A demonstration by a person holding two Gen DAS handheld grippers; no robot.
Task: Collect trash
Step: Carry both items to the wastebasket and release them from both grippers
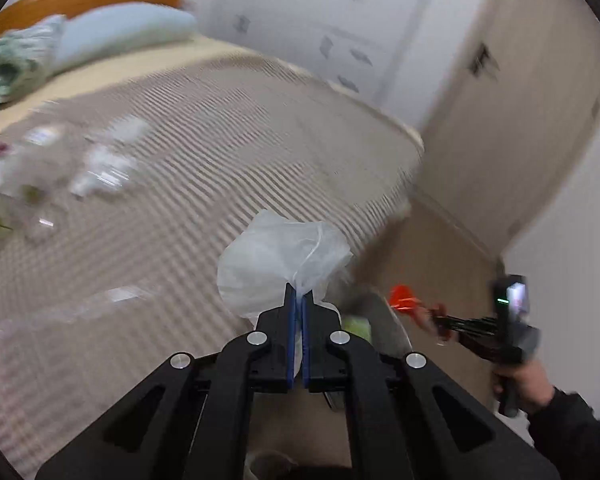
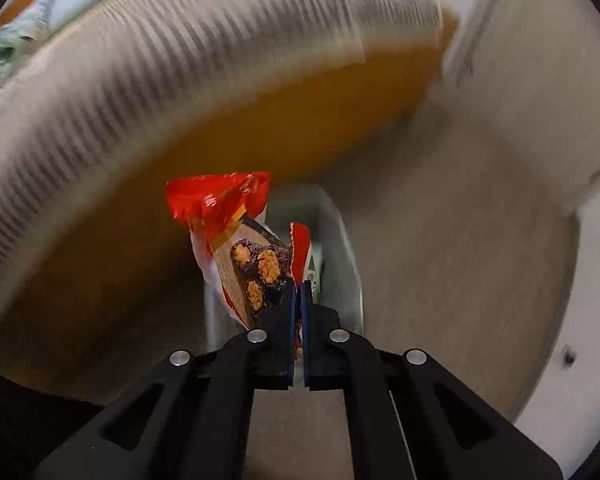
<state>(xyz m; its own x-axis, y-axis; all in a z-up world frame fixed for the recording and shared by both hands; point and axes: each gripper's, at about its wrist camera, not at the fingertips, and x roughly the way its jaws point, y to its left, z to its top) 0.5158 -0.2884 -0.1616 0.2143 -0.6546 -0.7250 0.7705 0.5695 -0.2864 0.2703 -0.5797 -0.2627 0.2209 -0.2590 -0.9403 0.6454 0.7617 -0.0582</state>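
The left gripper (image 1: pixel 299 294) has its jaws pinched tight on a crumpled clear plastic bag (image 1: pixel 278 256), which bunches up past the fingertips over the near edge of the bed (image 1: pixel 228 128). The striped bed cover carries more litter toward its left edge: blurred clear plastic wrappers (image 1: pixel 100 168), and another transparent piece (image 1: pixel 76 308) lying near the front edge.

The right gripper (image 2: pixel 299 286) is clamped on a torn red snack wrapper (image 2: pixel 236 236) printed with chocolate pieces. In the left wrist view the right gripper (image 1: pixel 436 316) shows beside the bed's corner, held in the person's right hand (image 1: pixel 520 384), with the red wrapper at its tip. Below both grippers stands a grey trash bin (image 2: pixel 340 248) on the floor beside the bed's wooden side, something green inside it.
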